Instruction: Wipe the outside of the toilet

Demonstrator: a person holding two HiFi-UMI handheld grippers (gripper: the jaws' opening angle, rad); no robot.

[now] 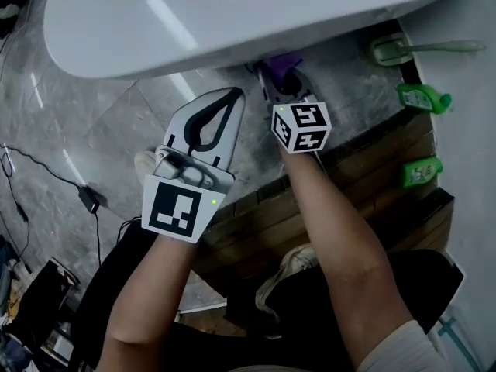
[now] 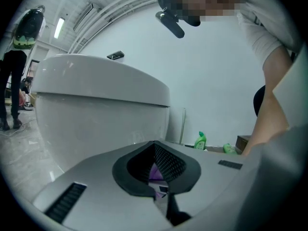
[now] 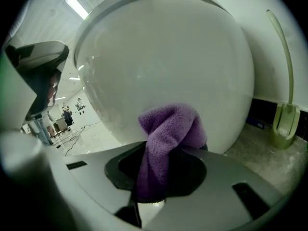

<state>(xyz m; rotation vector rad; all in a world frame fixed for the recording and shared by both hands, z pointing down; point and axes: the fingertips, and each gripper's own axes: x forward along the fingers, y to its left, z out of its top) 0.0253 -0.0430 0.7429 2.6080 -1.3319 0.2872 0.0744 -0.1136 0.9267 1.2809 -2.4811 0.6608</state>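
Note:
The white toilet bowl (image 1: 232, 22) fills the top of the head view, and its rounded outside wall (image 3: 163, 57) bulges close ahead in the right gripper view. My right gripper (image 1: 277, 80) is shut on a purple cloth (image 1: 280, 62), which is pressed against the underside of the bowl. The bunched cloth (image 3: 168, 134) sticks up from between the jaws and touches the porcelain. To its left my left gripper (image 1: 231, 98) hangs just below the bowl's edge with its jaws shut and nothing between them. The toilet (image 2: 96, 109) stands a little ahead of the left gripper (image 2: 155, 146).
A toilet brush in its holder (image 1: 395, 49) stands on the floor at the right, with two green bottles (image 1: 422, 98) beside a dark wooden step (image 1: 364, 177). A cable with an adapter (image 1: 89, 198) lies on the grey floor at left. Another person (image 2: 12, 85) stands far left.

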